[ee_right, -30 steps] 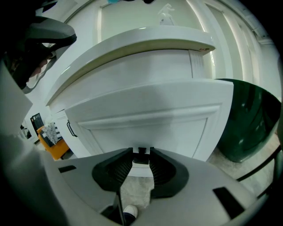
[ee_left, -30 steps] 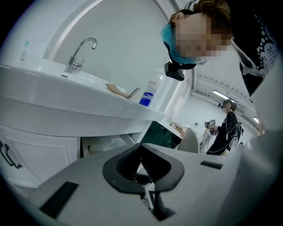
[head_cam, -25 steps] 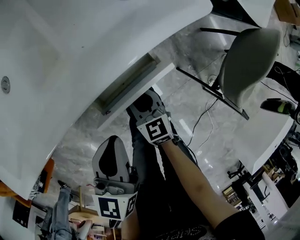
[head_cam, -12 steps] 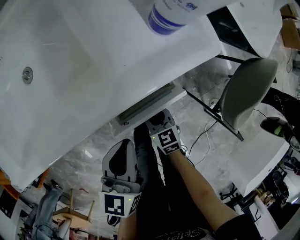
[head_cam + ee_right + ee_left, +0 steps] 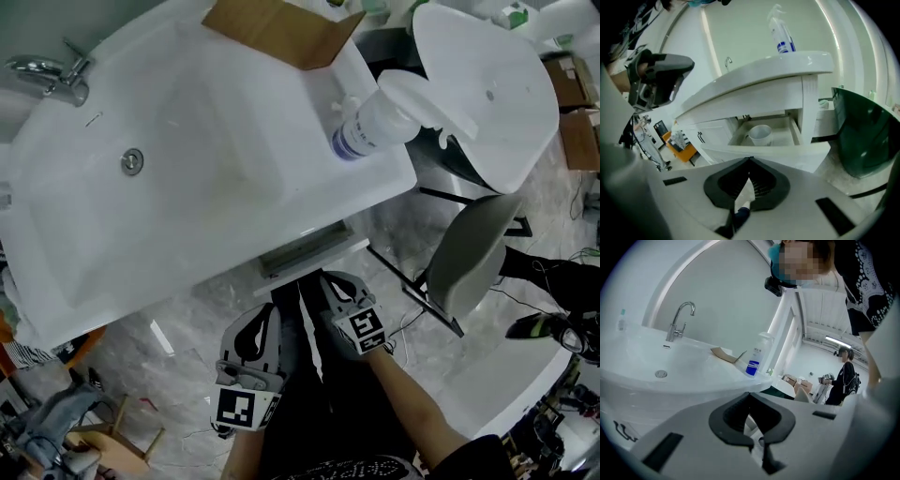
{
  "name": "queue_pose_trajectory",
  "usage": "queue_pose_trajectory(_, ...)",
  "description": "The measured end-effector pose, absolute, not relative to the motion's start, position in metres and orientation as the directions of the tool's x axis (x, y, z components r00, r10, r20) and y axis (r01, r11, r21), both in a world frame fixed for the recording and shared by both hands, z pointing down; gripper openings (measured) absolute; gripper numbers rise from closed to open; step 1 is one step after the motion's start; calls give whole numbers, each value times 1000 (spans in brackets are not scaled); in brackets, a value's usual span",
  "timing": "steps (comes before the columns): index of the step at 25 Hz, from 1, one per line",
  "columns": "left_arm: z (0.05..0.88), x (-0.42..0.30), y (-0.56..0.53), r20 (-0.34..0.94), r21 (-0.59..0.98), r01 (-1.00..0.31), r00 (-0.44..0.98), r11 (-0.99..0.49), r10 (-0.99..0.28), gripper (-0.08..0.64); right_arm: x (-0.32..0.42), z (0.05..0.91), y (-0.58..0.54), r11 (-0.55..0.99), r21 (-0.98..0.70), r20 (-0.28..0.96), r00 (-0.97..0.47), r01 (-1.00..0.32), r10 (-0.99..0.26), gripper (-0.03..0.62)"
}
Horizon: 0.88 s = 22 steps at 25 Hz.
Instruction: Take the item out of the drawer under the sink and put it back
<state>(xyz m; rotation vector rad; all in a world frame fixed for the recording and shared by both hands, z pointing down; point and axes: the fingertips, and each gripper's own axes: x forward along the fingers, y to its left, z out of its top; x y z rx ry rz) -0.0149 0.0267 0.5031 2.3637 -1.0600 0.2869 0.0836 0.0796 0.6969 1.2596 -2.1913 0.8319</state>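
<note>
Head view: my left gripper [image 5: 261,319] and right gripper [image 5: 330,286] hang before the sink [image 5: 187,187], farther from the drawer [image 5: 305,251] than a second ago.

Left gripper view: jaws together, empty.

Right gripper view: jaws have just closed on nothing. The cup [image 5: 761,134] stands ahead of them, in the open drawer. Reaching in like this, I'd likely topple it.

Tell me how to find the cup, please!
Look at the big white sink, then down to the open drawer beneath it. The cup sits inside: short, round and plain white, unlike the tall spray bottle with the blue label up top.
</note>
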Motion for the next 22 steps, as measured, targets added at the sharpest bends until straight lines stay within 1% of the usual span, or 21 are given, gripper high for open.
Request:
queue_pose_trajectory(3,485,-16,23,383,363,-759,651,-541,-656,4,86,657,73,441,-264,615,-502,-858,-608,18)
queue_pose_trajectory(11,433,-17,22,319,313,-779,626,-544,-712,4,93,556,45,470,-235,470,-523,-851,-711,18)
queue_pose_trajectory(16,410,-23,20,274,286,-792,607,-540,-746,5,97,518,37,486,-214,418,-529,-847,-739,18)
queue_pose_trajectory(21,386,-25,14,180,244,-787,611,-567,-771,5,102,484,24,494,-207,327,-536,-844,-778,18)
queue_pose_trajectory(22,384,-25,18,177,239,-782,618,-576,-766,4,104,477,26,490,-211,317,-534,-846,-784,18)
